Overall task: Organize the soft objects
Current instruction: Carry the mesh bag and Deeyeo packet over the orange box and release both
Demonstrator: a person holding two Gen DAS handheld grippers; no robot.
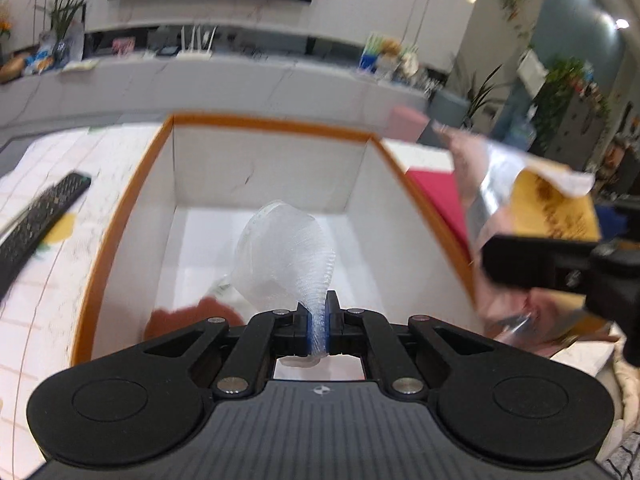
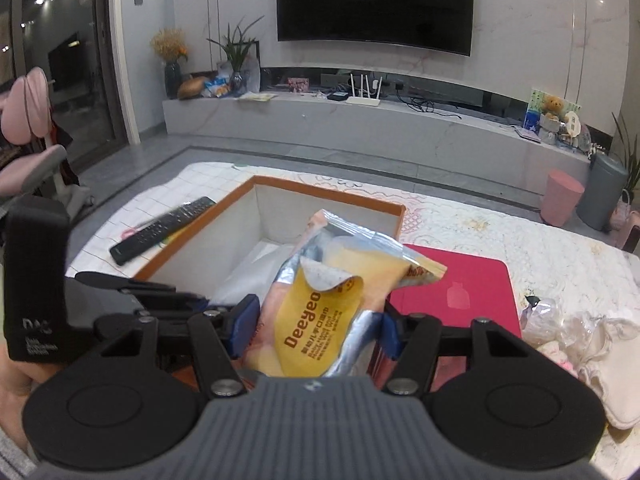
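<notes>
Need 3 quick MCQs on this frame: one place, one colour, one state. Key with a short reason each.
1. Where is the clear plastic bag?
A. flat on the red folder
B. pinched in the left gripper, over the open box
C. on the TV shelf

2. What colour is the box's rim?
A. orange
B. green
C. black

3. What state is the right gripper in?
A. open and empty
B. shut on the remote
C. shut on the yellow wipes pack

Key: 1 B, the left wrist view shows the bag's gathered end between the closed fingers, with the white inside of the box behind it. 2 A, an orange edge runs round the box's top. 3 C, the right wrist view shows the blue pads pressing both sides of the pack.
</notes>
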